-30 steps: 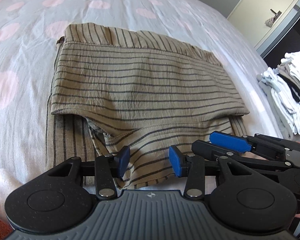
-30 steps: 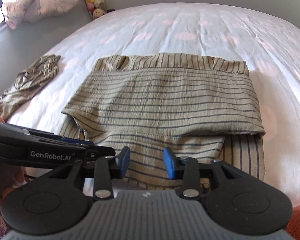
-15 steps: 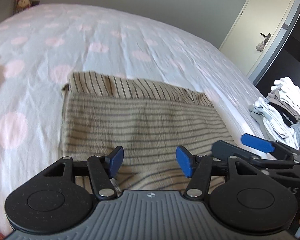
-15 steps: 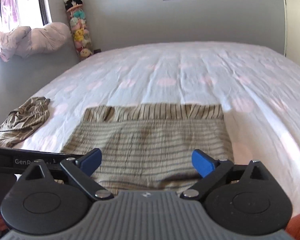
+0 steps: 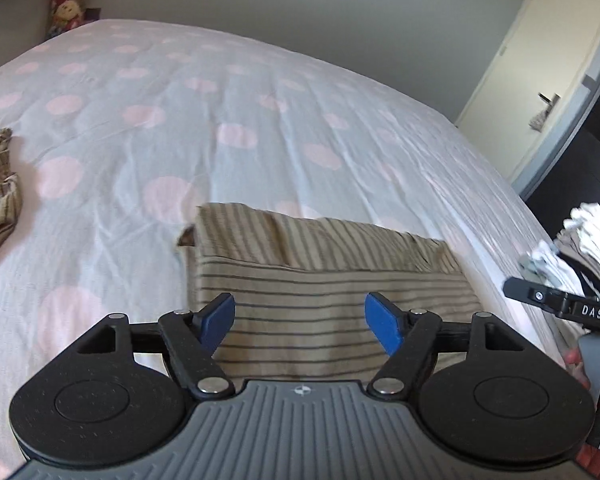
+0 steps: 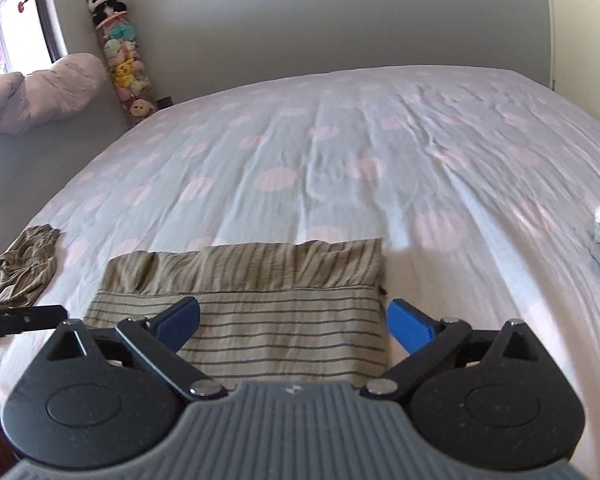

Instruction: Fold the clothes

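One folded striped garment (image 5: 324, 300) lies flat on the bed (image 5: 228, 120), just ahead of and below both tools. The left hand-held gripper (image 5: 300, 322) and the right hand-held gripper (image 6: 294, 322) each hover over it with blue fingers spread apart, gripping nothing. A second striped garment (image 6: 18, 272) lies crumpled at the bed's left edge, and one stack of clothes (image 5: 580, 256) sits to the right.

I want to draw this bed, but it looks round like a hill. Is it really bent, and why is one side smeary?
Left wrist view: the bed bulges and the door leans only because the fisheye lens bends straight lines. Right wrist view: same bulge; the sheet's right side is smeared, likely motion blur, while the striped garment stays fairly sharp and window light brightens the left.
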A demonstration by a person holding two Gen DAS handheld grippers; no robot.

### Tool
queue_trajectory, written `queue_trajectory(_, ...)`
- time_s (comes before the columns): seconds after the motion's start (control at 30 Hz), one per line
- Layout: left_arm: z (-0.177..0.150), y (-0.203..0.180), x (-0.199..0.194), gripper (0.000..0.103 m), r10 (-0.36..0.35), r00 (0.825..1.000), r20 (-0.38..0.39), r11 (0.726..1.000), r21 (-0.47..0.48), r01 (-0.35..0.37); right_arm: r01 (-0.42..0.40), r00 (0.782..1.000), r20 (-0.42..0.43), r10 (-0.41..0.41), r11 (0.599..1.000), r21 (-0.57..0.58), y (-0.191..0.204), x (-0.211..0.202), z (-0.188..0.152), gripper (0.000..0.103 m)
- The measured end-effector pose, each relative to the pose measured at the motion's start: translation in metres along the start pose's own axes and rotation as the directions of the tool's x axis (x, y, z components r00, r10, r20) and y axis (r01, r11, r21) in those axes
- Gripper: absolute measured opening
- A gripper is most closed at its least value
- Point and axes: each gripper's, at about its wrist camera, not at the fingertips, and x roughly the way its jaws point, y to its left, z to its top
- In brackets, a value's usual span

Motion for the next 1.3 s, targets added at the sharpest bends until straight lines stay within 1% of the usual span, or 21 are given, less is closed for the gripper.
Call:
queue_trajectory(0.1,0.009,0.016,0.005,0.071,0.019,1.000,-0.011,0.999,-0.047,-0.019,-0.020,1.000,-0.008,0.021,0.995,0.095,-0.024,0.013,0.000,0.101)
queue_trajectory(0.2,0.018,0.032,0.010,0.071,0.037,0.999,-0.023,0.995,-0.093,-0.039,-0.028,0.999,-0.022,0.033,0.981,0.194,-0.043,0.028,0.000,0.101)
queue_trajectory(0.33,0.019,0.050,0.027,0.071,0.054,0.997,-0.048,0.984,-0.167,-0.062,-0.034,0.999,-0.019,0.041,0.966,0.255,-0.058,0.046,-0.006,0.100)
queue_trajectory(0.4,0.018,0.054,0.036,0.071,0.051,0.997,-0.059,0.983,-0.175,-0.061,-0.038,0.998,-0.033,0.050,0.955,0.294,-0.064,0.055,-0.009,0.100)
queue_trajectory(0.43,0.017,0.055,0.040,0.071,0.050,0.997,-0.064,0.983,-0.173,-0.060,-0.033,0.998,-0.042,0.048,0.951,0.308,-0.067,0.059,-0.010,0.099)
queue_trajectory(0.5,0.016,0.056,0.049,0.071,0.049,0.996,-0.075,0.984,-0.165,-0.060,-0.019,0.997,-0.059,0.040,0.944,0.330,-0.072,0.065,-0.012,0.094)
queue_trajectory(0.57,0.015,0.057,0.056,0.071,0.049,0.996,-0.071,0.987,-0.150,-0.059,-0.008,0.996,-0.079,0.037,0.939,0.345,-0.075,0.071,-0.014,0.083)
queue_trajectory(0.7,0.015,0.055,0.066,0.071,0.047,0.998,-0.045,0.994,-0.096,-0.051,0.005,0.993,-0.110,0.037,0.934,0.358,-0.075,0.081,-0.017,0.082)
queue_trajectory(0.83,0.014,0.051,0.073,0.071,0.039,0.999,-0.027,0.998,-0.044,-0.040,0.004,0.992,-0.117,0.040,0.937,0.350,-0.074,0.090,-0.018,0.082)
queue_trajectory(0.9,0.013,0.052,0.075,0.070,0.027,0.999,-0.017,0.999,-0.043,-0.028,0.001,0.992,-0.117,0.041,0.941,0.338,-0.073,0.092,-0.019,0.082)
queue_trajectory(1.0,0.011,0.052,0.076,0.063,0.023,1.000,-0.009,0.999,-0.028,-0.024,0.000,0.992,-0.122,0.041,0.950,0.313,-0.070,0.095,-0.020,0.082)
queue_trajectory(1.07,0.009,0.050,0.078,0.054,0.020,1.000,-0.010,1.000,-0.010,-0.020,-0.004,0.991,-0.126,0.044,0.954,0.300,-0.067,0.097,-0.020,0.078)
queue_trajectory(1.1,0.009,0.049,0.078,0.052,0.016,1.000,-0.012,1.000,-0.005,-0.016,-0.006,0.991,-0.129,0.045,0.958,0.288,-0.065,0.098,-0.020,0.076)
queue_trajectory(1.17,0.009,0.047,0.080,0.042,-0.001,1.000,-0.022,1.000,-0.003,0.001,-0.011,0.990,-0.135,0.048,0.965,0.263,-0.061,0.099,-0.021,0.066)
queue_trajectory(1.23,0.009,0.047,0.081,0.037,-0.016,0.999,-0.028,1.000,-0.008,0.016,-0.018,0.989,-0.138,0.054,0.968,0.250,-0.059,0.100,-0.021,0.059)
queue_trajectory(1.27,0.009,0.048,0.081,0.032,-0.023,0.999,-0.031,1.000,-0.012,0.023,-0.025,0.989,-0.136,0.061,0.967,0.252,-0.059,0.100,-0.021,0.052)
queue_trajectory(1.3,0.009,0.048,0.081,0.031,-0.031,0.999,-0.034,0.999,-0.016,0.030,-0.037,0.989,-0.132,0.073,0.966,0.255,-0.059,0.100,-0.022,0.047)
